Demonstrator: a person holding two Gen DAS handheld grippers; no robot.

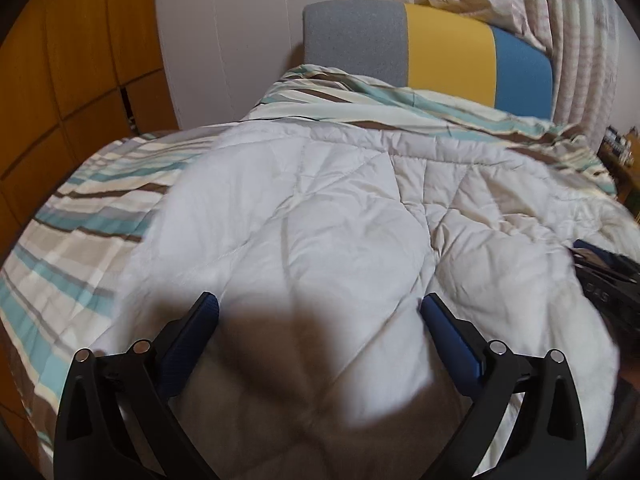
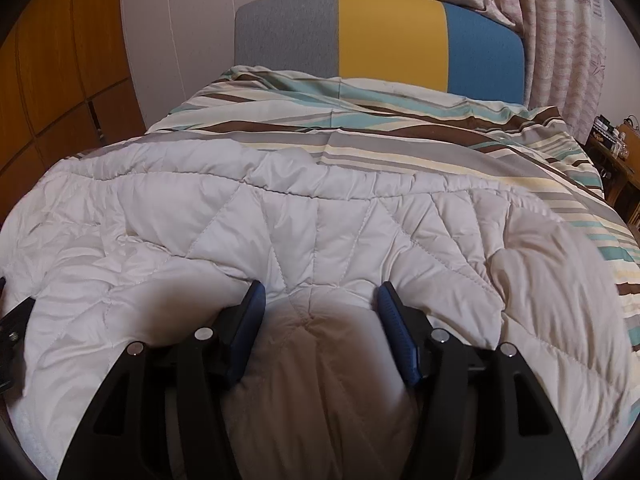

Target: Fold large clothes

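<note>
A large white quilted comforter (image 1: 328, 208) lies bunched on the striped bed; it also fills the right wrist view (image 2: 320, 236). My left gripper (image 1: 319, 307) is open, its blue-padded fingers spread wide just above the quilt's near part. My right gripper (image 2: 320, 294) has its jaws apart with a bulge of the quilt between them; whether the pads press it I cannot tell. The right gripper's body shows at the right edge of the left wrist view (image 1: 612, 280).
The bed has a striped teal, brown and cream cover (image 2: 400, 140). A grey, yellow and blue headboard (image 2: 384, 40) stands at the far end. Wooden cabinets (image 1: 72, 60) are on the left, curtains (image 2: 560, 20) and a cluttered shelf (image 2: 612, 136) on the right.
</note>
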